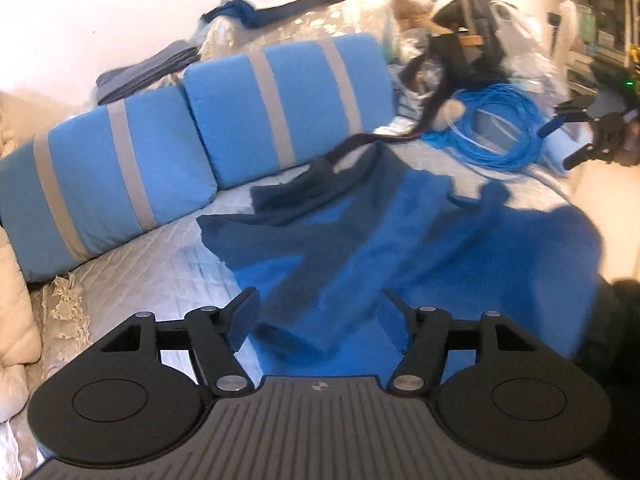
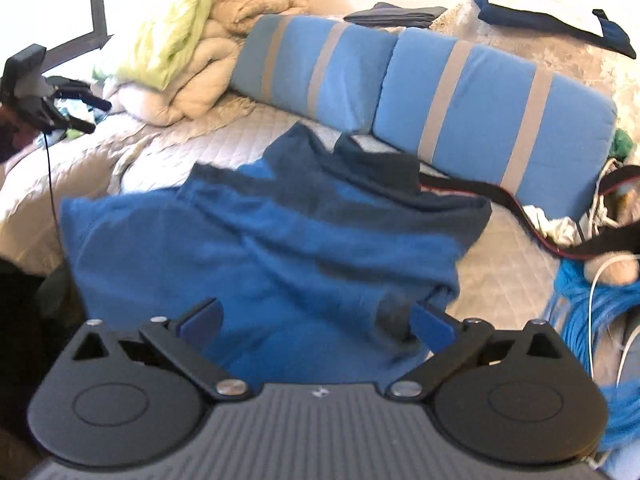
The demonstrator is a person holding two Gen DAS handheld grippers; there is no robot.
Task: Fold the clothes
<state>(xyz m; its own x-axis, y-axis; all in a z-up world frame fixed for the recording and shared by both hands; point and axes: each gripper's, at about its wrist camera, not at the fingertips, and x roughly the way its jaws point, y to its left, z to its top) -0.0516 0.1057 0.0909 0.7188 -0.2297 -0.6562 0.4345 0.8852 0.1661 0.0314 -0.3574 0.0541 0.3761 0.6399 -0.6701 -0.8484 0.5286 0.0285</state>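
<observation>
Both of your tongs are apart and hold nothing: the left tongs (image 1: pixel 316 312) and the right tongs (image 2: pixel 316 322) each hang over the near edge of the blue garment (image 1: pixel 360 240), which looks like you have let it go so it can settle flat for the next fold. The garment lies loose on the quilted bed (image 1: pixel 160 264), just in front of the striped blue cushions (image 1: pixel 280 104). It is a soft two-tone piece, bright blue nearest you and navy toward the cushions, rumpled with diagonal creases and not yet squared up.
</observation>
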